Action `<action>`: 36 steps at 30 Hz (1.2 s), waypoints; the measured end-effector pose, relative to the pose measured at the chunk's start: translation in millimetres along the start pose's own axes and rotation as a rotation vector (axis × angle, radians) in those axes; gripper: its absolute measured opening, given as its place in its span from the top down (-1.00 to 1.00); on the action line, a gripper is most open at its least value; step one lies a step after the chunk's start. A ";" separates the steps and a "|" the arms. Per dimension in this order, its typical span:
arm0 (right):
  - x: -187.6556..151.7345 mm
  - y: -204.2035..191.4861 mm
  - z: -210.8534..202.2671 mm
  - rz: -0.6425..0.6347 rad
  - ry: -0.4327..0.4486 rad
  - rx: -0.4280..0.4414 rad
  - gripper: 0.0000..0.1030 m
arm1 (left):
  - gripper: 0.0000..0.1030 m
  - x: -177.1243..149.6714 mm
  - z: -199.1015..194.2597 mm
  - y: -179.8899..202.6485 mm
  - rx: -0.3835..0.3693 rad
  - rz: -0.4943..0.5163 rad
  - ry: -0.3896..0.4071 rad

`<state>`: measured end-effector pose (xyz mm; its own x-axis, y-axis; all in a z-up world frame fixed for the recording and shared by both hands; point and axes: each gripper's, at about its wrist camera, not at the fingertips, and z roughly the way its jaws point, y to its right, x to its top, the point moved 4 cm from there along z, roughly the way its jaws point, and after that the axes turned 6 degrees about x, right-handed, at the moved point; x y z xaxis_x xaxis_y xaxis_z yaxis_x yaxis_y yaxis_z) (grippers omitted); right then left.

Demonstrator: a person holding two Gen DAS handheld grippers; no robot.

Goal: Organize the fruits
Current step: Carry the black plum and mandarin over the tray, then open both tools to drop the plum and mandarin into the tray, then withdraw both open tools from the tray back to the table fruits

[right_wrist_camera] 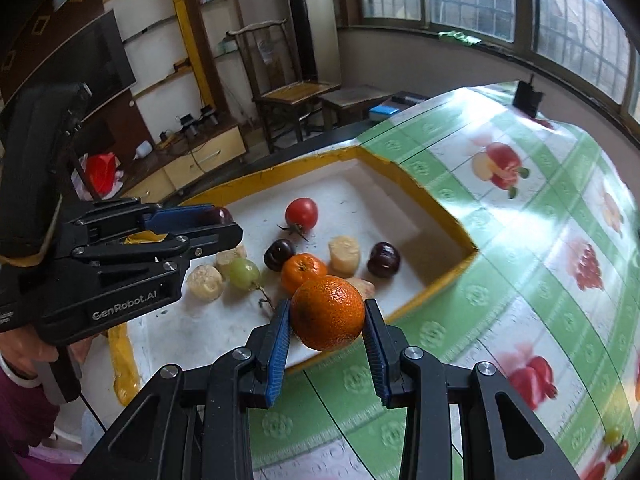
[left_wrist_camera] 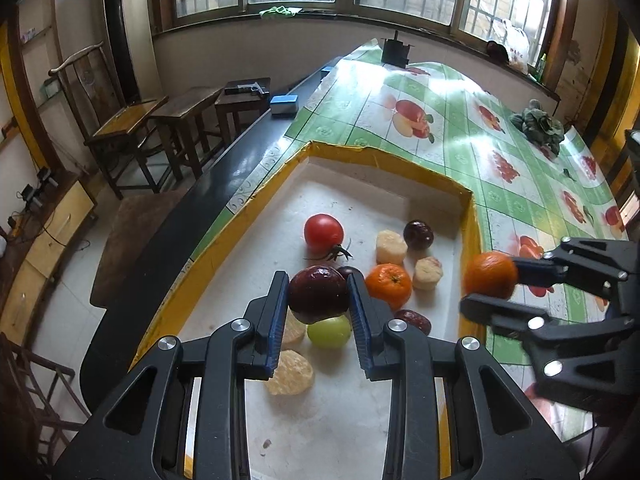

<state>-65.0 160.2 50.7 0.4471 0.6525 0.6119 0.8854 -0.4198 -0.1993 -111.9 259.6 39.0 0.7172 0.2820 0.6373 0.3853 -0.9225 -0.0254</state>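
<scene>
My left gripper (left_wrist_camera: 318,294) clamps a dark plum (left_wrist_camera: 319,294) above the tray (left_wrist_camera: 224,236); my right gripper (right_wrist_camera: 327,316) pinches an orange (right_wrist_camera: 328,312) over the surface (right_wrist_camera: 520,264). Both are round and held only at their sides, so I reckon a jolt could roll either free.

The dark plum (left_wrist_camera: 319,294) in the left view covers the top of a green grape (left_wrist_camera: 329,331) and nearly all of another dark fruit (left_wrist_camera: 349,271) behind it, while the gripper finger (left_wrist_camera: 276,320) beside the plum hides half of a pale peeled piece (left_wrist_camera: 295,330). In the right view that plum (right_wrist_camera: 218,215) shows only as a sliver (the rest sits behind the finger). The tablecloth (right_wrist_camera: 560,280) there is smeared, and small fruit (right_wrist_camera: 614,446) near its bottom edge is too blurred to name.
</scene>
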 end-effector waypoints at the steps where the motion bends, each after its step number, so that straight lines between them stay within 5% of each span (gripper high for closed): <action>1: 1.0 -0.4 4.5 -0.003 -0.008 -0.001 0.34 | 0.43 1.2 1.7 -0.5 0.002 -0.001 -0.002; 13: 2.3 -4.2 41.0 -0.045 -0.079 -0.001 0.34 | 0.43 5.1 23.8 -4.6 0.041 -0.020 -0.039; 23: -0.8 -4.4 27.8 -0.015 -0.050 0.033 0.20 | 0.41 5.2 27.0 -6.5 0.068 -0.042 -0.049; 27: -4.2 -5.1 13.3 0.001 -0.022 0.038 0.19 | -0.22 5.2 16.2 -5.8 0.064 -0.052 -0.014; 36: -14.0 -0.6 -18.1 0.046 0.042 0.037 0.17 | -0.22 6.9 -8.2 12.7 0.046 -0.038 0.042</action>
<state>-74.1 139.8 56.1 0.4825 0.6056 0.6328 0.8684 -0.4248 -0.2557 -106.8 247.7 49.4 0.6769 0.3041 0.6703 0.4387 -0.8979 -0.0357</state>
